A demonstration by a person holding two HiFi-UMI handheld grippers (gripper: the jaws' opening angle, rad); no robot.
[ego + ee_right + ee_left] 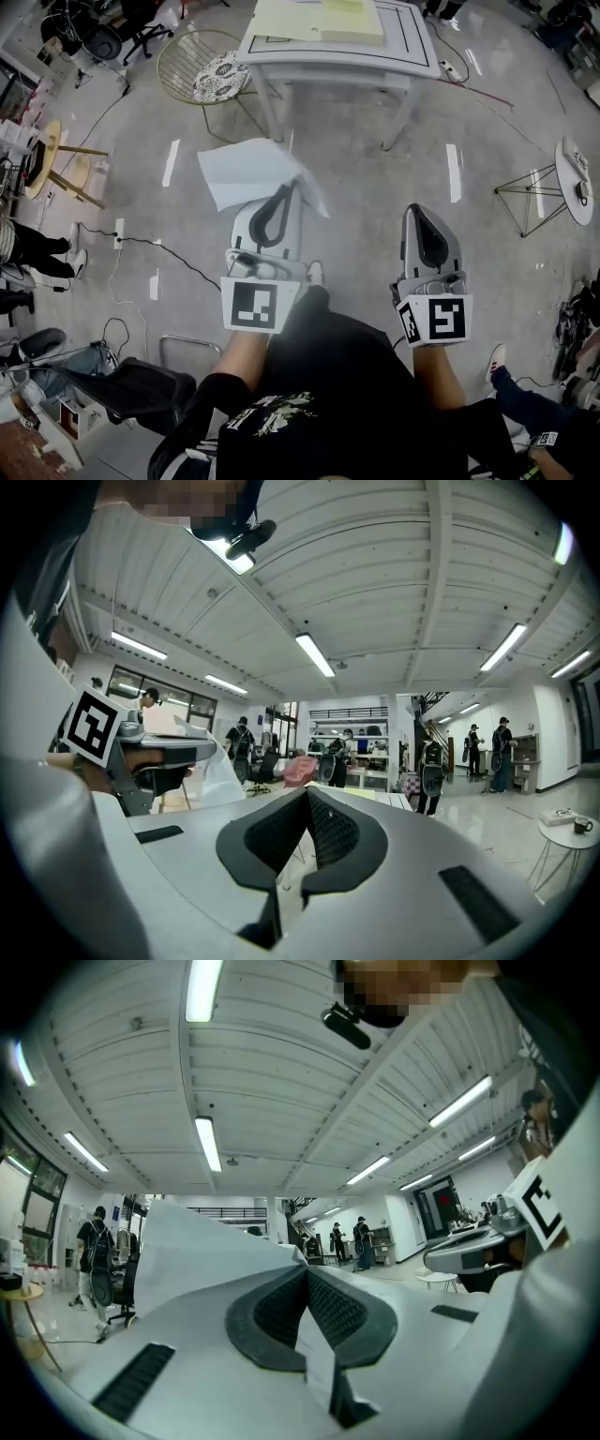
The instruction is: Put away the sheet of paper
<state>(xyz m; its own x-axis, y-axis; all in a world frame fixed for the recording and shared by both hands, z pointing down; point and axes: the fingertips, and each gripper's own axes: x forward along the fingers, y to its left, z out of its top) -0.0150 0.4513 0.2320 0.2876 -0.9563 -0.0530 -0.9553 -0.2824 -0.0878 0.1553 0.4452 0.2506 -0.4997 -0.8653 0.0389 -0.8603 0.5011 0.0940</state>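
Observation:
A white sheet of paper [246, 171] hangs in the air over the grey floor, pinched at its near right edge by my left gripper [298, 184]. In the left gripper view the paper [202, 1241] runs from between the meeting jaws of the left gripper [306, 1269] out to the left. My right gripper [418, 212] is held level beside it, shut with nothing in it; in the right gripper view the tips of the right gripper [307, 791] touch. Ahead stands a white table [405, 49] carrying pale yellow sheets [319, 19].
A gold wire chair [192, 58] with a patterned cushion stands left of the table. A round side table [572, 169] is at the right. Cables and a power strip [118, 232] lie on the floor at left, with a black office chair [141, 386] behind me. Several people stand far off.

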